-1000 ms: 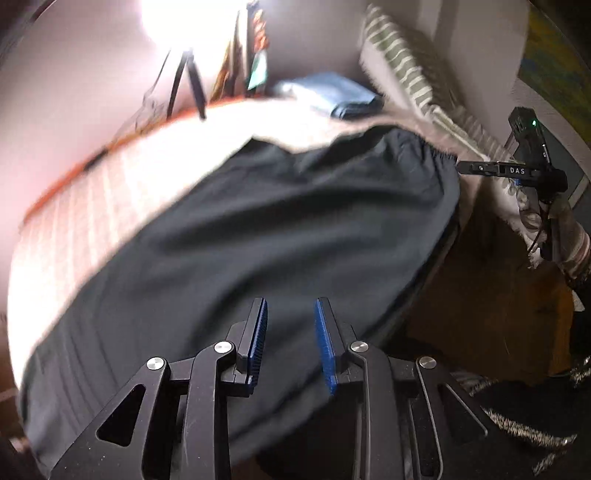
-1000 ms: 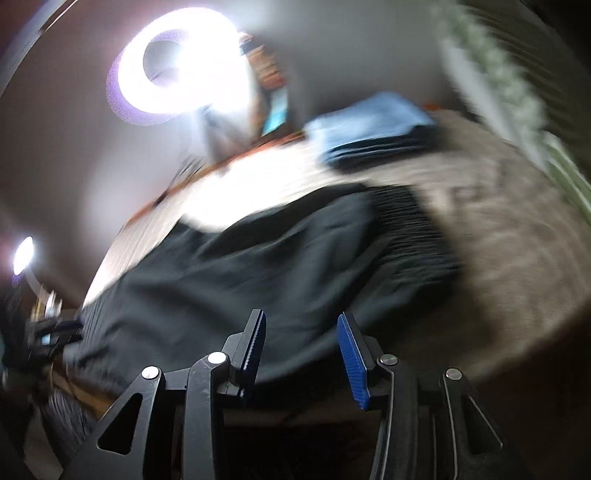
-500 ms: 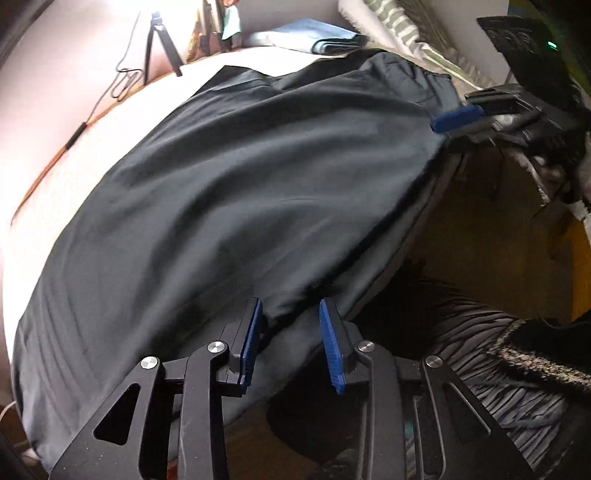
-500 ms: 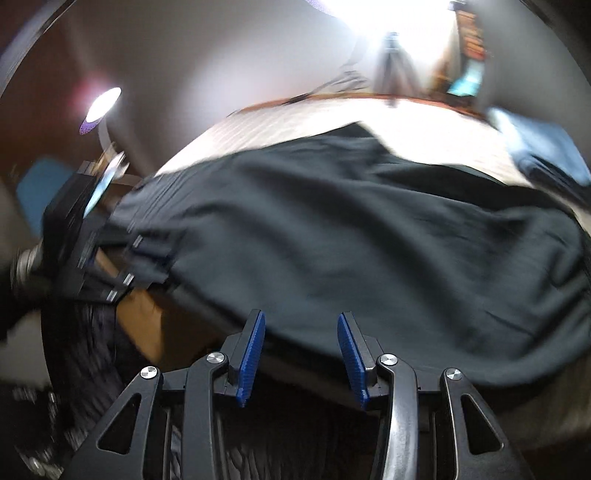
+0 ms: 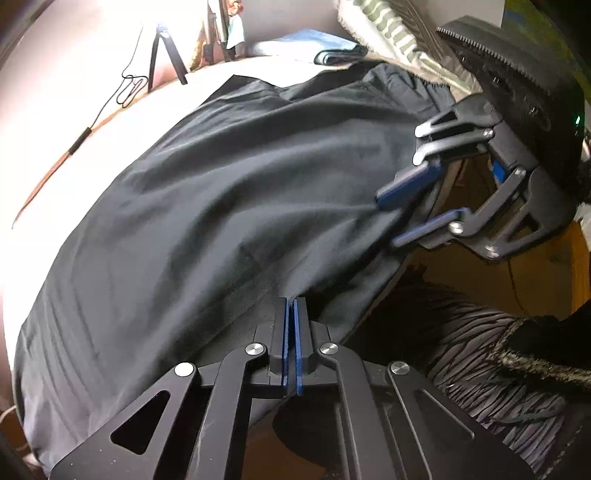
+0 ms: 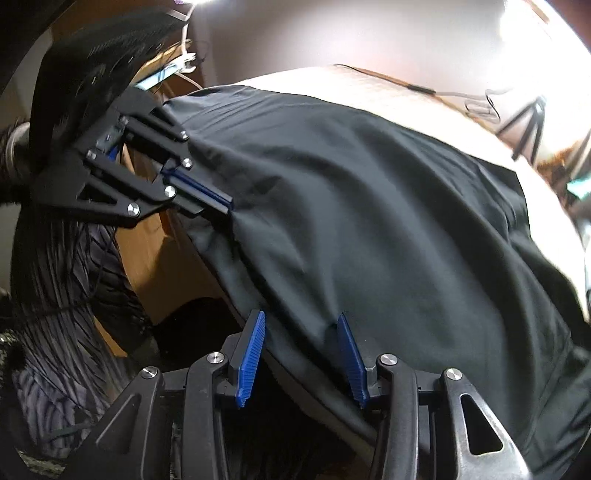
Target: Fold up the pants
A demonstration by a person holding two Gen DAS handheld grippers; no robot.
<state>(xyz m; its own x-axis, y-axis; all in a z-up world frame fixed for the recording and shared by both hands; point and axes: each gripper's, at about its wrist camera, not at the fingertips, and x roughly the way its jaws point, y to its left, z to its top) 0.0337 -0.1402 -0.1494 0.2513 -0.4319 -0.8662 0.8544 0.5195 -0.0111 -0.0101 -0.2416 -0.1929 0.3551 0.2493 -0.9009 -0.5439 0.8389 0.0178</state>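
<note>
Left wrist view gives me no readable writing: no brand, no label on cloth or tool. What I see is my left hand-held gripper [image 5: 290, 306] with its two ribbed blue pads pressed almost together, a fold at the near edge of the pants [image 5: 207, 206] pinched between them. The pants are black, smooth and matte, a thin woven cloth with soft shallow creases, spread wide over a pale bed [image 5: 74, 122] whose cover is washed out by strong light. The gathered waistband sits at the far right end, next to a striped green-and-cream blanket [image 5: 384, 33]. A folded blue cloth [image 5: 306, 46] lies on the bed beyond the pants, well apart from my grippers. A black tripod [image 5: 164, 55] and a thin looping cable [image 5: 125, 86] stand at the far edge.

My right hand-held gripper [image 6: 301, 356] has its jaws spread wide, one blue ribbed pad either side of the draped near edge of the pants, the right pad touching the cloth; it holds nothing. Both tools are black angular linkage frames with silver round pivot bolts. From the right wrist view the hem end of the pants hangs over the bed edge, above a tan wooden panel [image 6: 162, 273]. A grey, streaked textile [image 5: 487, 354] lies below the bed.
</note>
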